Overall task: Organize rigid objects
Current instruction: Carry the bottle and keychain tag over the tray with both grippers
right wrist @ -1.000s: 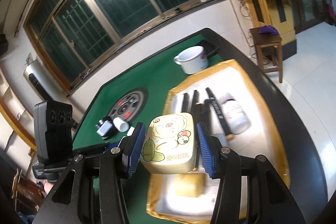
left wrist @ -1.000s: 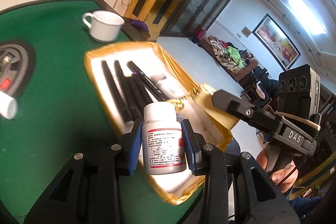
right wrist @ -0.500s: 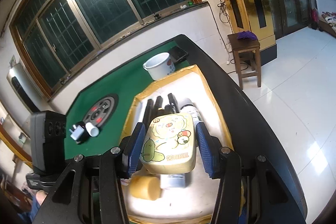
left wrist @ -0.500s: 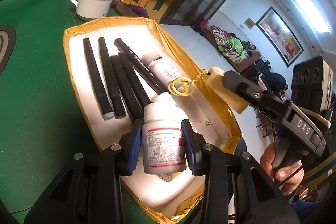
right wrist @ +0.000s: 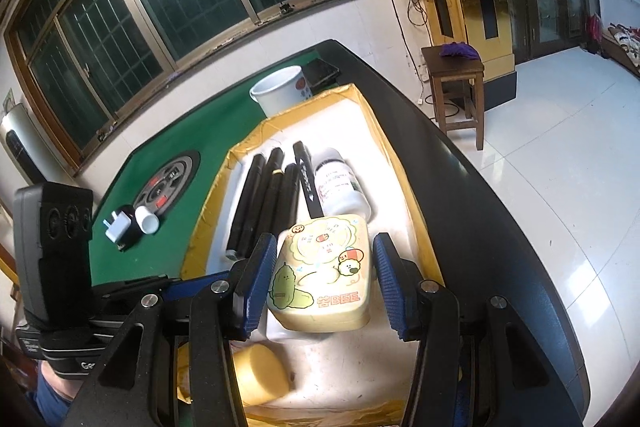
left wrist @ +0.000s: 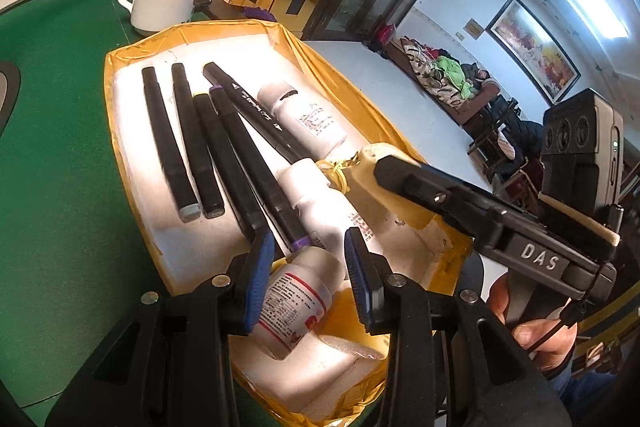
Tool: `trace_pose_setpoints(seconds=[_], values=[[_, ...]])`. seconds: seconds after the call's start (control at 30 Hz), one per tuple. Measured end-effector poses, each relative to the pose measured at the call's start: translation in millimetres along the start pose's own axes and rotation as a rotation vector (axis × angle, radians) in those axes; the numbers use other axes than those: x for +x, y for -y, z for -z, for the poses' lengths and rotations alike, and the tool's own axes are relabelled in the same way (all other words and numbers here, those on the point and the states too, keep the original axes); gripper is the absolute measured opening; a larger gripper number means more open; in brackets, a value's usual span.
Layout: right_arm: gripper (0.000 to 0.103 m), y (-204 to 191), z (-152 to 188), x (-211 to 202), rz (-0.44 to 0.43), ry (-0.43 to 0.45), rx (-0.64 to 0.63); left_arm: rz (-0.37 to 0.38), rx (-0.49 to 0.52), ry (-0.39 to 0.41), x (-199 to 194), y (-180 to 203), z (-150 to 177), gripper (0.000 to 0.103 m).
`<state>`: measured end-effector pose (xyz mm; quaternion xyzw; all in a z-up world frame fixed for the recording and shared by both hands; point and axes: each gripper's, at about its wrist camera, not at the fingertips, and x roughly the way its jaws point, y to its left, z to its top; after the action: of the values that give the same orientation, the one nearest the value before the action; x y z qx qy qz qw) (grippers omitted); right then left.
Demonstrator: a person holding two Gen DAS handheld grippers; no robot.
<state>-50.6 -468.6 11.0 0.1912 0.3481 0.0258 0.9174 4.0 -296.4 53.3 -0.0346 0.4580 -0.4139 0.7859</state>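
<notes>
On the green counter [right wrist: 224, 123] at 9 o'clock in the right view, a plug [right wrist: 117, 227] and small cap [right wrist: 146, 219] lie outside the tray [right wrist: 420, 227], so some sorting looks left to do. Inside the tray, five black markers [left wrist: 224, 147] lie side by side at 11 o'clock in the left view, with two white bottles [left wrist: 308, 119] just right of them, already put away. The left gripper [left wrist: 308, 267] fingers stand apart: one blue pad touches the bottle [left wrist: 294, 303], the other is clear of it, so this bottle, tilted at the tray's near end, seems let go. The right gripper [right wrist: 324, 279] fingers likewise flank the yellow tin [right wrist: 320, 279] with a visible gap on its right side; the tin rests in the tray over a bottle, seemingly released. A yellow sponge [right wrist: 256, 371] sits at 6 o'clock
</notes>
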Motion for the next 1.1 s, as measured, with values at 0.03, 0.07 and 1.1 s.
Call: trace_pose_setpoints(seconds=[0.03, 0.07, 1.1], values=[[0.045, -0.2, 1.7, 1.4, 0.006, -0.005, -0.003, 0.001, 0.001, 0.001, -1.1, -0.2, 0.0, 0.034], [0.045, -0.8, 3.0, 1.2, 0.016, -0.004, -0.011, 0.001, 0.004, 0.001, -1.9, 0.2, 0.1, 0.034], [0.047, -24.6, 16.5, -11.3, 0.111, -0.025, -0.072, 0.012, 0.032, 0.017, -8.3, 2.9, 4.9, 0.048]])
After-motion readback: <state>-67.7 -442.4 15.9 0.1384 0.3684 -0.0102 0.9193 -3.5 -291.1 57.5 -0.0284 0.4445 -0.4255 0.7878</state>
